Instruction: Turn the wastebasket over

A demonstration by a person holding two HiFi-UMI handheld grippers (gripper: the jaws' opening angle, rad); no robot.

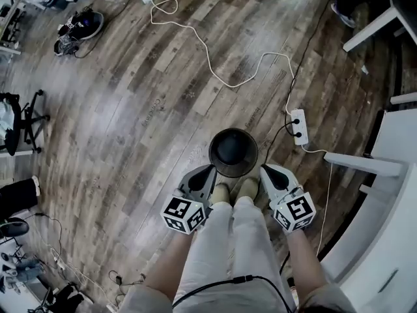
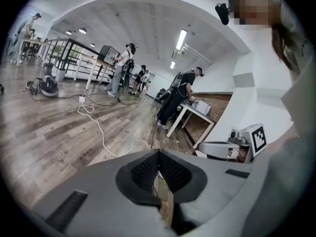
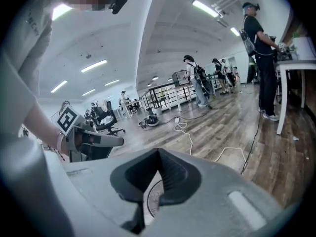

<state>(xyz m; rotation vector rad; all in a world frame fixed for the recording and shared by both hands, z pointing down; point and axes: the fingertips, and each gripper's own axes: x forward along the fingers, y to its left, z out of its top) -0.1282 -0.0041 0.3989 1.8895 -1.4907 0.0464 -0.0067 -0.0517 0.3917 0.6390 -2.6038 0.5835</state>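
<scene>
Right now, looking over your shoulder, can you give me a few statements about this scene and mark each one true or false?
1. The left gripper and the right gripper are both shut, with nothing between their jaws. True.
2. The wastebasket stands on a table. False: it sits on the wooden floor, just in front of the person's shoes.
3. A white cable runs across the floor to a power strip. True.
4. Nobody else is in the room. False: several people stand by tables in the background.
</scene>
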